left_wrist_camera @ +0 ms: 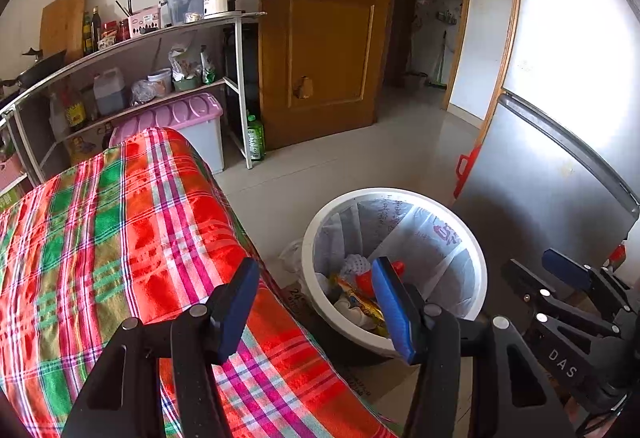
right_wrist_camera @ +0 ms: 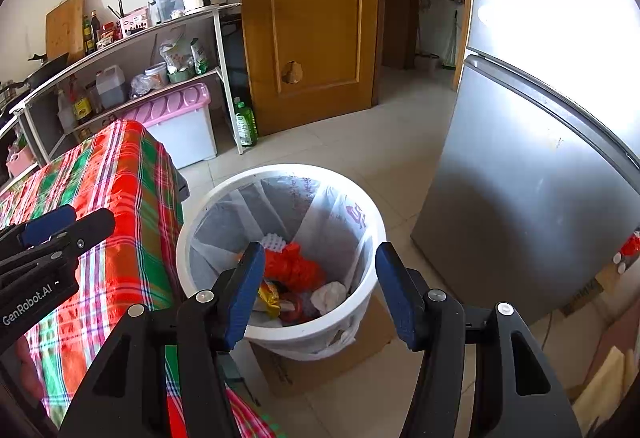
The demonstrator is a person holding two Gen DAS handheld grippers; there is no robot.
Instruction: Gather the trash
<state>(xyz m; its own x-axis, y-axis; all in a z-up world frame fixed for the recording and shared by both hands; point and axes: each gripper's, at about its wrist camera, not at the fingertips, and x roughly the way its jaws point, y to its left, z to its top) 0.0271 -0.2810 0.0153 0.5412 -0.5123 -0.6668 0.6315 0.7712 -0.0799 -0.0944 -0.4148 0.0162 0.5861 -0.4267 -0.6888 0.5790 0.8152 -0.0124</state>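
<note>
1. The trash lies in the lined white bin on the floor, beside the plaid-covered tabletop.
2. Right gripper hangs over the bin, jaws apart, empty.
3. Left gripper hangs at the tabletop's edge, jaws apart, empty.

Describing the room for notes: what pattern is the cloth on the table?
The cloth is plaid: red, green and pink-white stripes. Left wrist view shows it best.

A white round bin with a thin white liner stands upright on flat cardboard, just ahead of and below the right gripper. At its bottom lies trash: red crumpled plastic, a yellow wrapper, white tissue and a white foam net.
</note>
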